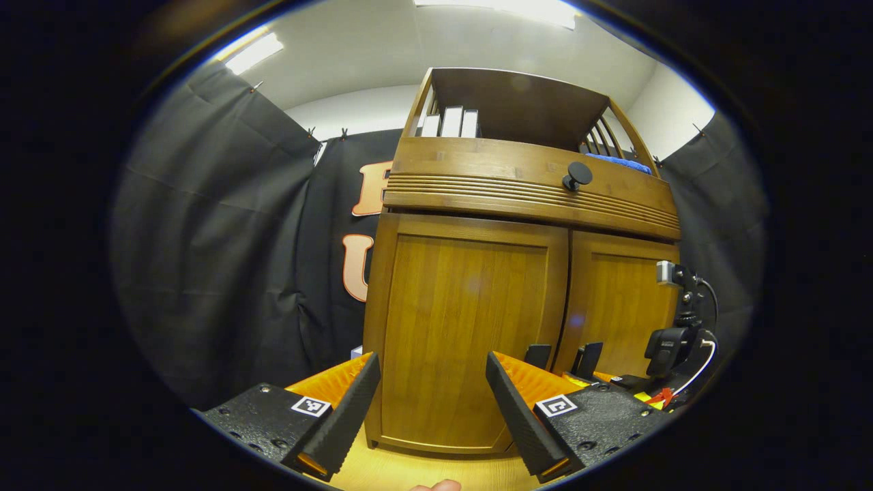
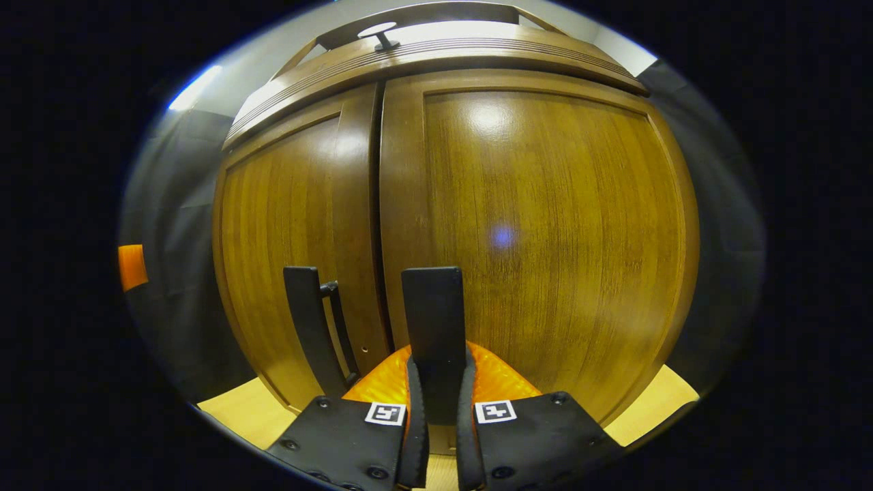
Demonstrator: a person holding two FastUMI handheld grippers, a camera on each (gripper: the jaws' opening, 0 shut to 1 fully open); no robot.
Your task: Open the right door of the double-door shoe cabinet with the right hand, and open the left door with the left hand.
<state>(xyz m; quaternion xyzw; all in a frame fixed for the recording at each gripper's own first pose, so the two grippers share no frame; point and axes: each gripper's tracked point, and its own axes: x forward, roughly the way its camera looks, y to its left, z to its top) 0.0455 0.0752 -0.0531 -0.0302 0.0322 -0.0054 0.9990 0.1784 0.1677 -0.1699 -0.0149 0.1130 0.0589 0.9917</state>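
The wooden shoe cabinet stands before me with both doors closed. In the right gripper view, my right gripper is shut on the black upright handle of the right door. The left door's handle stands free just left of the seam. In the left gripper view, my left gripper is open in front of the left door, a short way off, with nothing between its fingers. The left door handle lies to its right, and the right gripper sits at the right door handle.
Above the doors is a ribbed drawer front with a round black knob. The open shelf on top holds upright books and a blue cloth. The cabinet stands on a light wooden surface. Black cloth hangs on both sides.
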